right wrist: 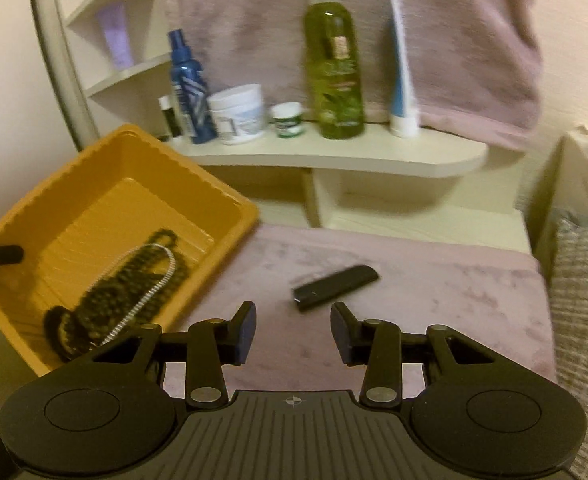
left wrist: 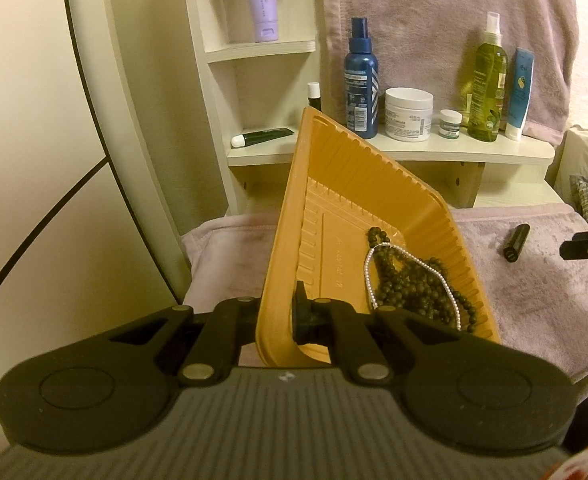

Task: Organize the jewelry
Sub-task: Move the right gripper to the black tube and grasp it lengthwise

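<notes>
Orange plastic makes up the tray (left wrist: 358,200), the landmark here, and it is sitting tilted on a pink towel (left wrist: 534,280) spread over the surface. At the tray's near left rim, the left gripper (left wrist: 283,316) is clamping the wall, its jaws pressed shut on the plastic with one finger (left wrist: 302,312) showing inside the tray. From the right wrist view the same gripper is poking in at the tray's left edge.

Inside the tray, toward its lower right corner, a dark bead necklace (left wrist: 414,284) is lying in a heap, and a thin strand of white pearls (left wrist: 372,276) is looping over and around it, touching the beads.

Behind the tray, a pale shelf (left wrist: 494,152) is carrying toiletries in a row: a blue spray bottle (left wrist: 361,76), a white jar (left wrist: 408,114), a small jar (left wrist: 450,123), a green spray bottle (left wrist: 487,80) and a blue and white tube (left wrist: 520,92).

To the right of the tray, well apart from it, a small black case (right wrist: 334,287) is lying flat on the towel. Just short of that case, the right gripper (right wrist: 292,328) is hovering above the towel, its jaws standing apart with nothing between them; the fingers (right wrist: 243,330) are not touching the case.
</notes>
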### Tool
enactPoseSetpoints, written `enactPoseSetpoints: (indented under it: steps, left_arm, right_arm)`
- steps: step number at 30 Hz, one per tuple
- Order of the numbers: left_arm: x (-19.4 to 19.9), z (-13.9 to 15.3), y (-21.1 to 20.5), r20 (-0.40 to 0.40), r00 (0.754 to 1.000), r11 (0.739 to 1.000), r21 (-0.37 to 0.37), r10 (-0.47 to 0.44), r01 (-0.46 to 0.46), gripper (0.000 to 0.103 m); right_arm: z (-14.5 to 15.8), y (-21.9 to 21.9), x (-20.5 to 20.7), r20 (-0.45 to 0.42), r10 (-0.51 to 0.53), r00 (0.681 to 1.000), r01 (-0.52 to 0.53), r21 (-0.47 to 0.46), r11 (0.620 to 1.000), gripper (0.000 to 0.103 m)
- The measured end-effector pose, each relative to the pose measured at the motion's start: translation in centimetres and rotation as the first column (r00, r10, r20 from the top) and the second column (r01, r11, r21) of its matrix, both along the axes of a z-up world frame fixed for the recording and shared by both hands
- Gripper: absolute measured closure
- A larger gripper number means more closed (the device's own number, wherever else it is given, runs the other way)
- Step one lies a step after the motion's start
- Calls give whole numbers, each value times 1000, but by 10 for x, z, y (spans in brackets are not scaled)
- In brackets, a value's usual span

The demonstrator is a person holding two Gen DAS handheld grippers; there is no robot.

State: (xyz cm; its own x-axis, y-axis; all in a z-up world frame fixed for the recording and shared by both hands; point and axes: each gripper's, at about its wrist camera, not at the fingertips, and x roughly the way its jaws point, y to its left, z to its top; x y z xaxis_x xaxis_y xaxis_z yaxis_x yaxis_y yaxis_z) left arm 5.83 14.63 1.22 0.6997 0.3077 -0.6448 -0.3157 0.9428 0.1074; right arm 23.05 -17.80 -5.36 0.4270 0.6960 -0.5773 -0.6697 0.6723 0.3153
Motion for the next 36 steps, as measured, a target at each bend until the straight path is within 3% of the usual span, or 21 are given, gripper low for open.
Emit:
enactPoseSetpoints:
  steps: [7, 8, 9, 11, 12, 25, 31, 36]
  left_arm:
    - [0, 0, -1, 0, 1000, 1000, 1, -2, 2, 97]
    - [0, 0, -2, 1, 1000, 1000, 1, -3, 3, 97]
    - [0, 0, -2, 1, 1000, 1000, 0, -2, 2, 97]
    - [0, 0, -2, 0, 1000, 1000, 1, -2, 2, 97]
    - [0, 0, -2, 0, 1000, 1000, 1, -2, 2, 97]
    - [0, 0, -2, 0, 1000, 1000, 1, -2, 2, 97]
    - [-1, 0, -3, 0, 1000, 1000, 2, -2, 2, 97]
    - [-2, 1, -4, -1, 1000, 1000, 4, -2, 2, 97]
  right_arm:
    - [-9, -7, -1, 7, -11, 1000, 11, -37, 999, 60]
    - [-10, -6, -1, 11, -11, 1000, 11, -46, 999, 54]
    - [-11, -6, -1, 15, -11, 1000, 12, -51, 999, 37]
    - [-12, -5, 0, 33, -19, 999, 21, -58, 998, 20]
    - [-12, -5, 2, 43, -23, 999, 26, -59, 998, 18]
    - [-23, 14, 33, 77, 68, 995, -61, -91, 994, 6]
    - [-36, 36, 46, 128, 156, 979, -135, -163, 977, 4]
    - [-47, 48, 62, 129, 157, 979, -129, -203, 971, 4]
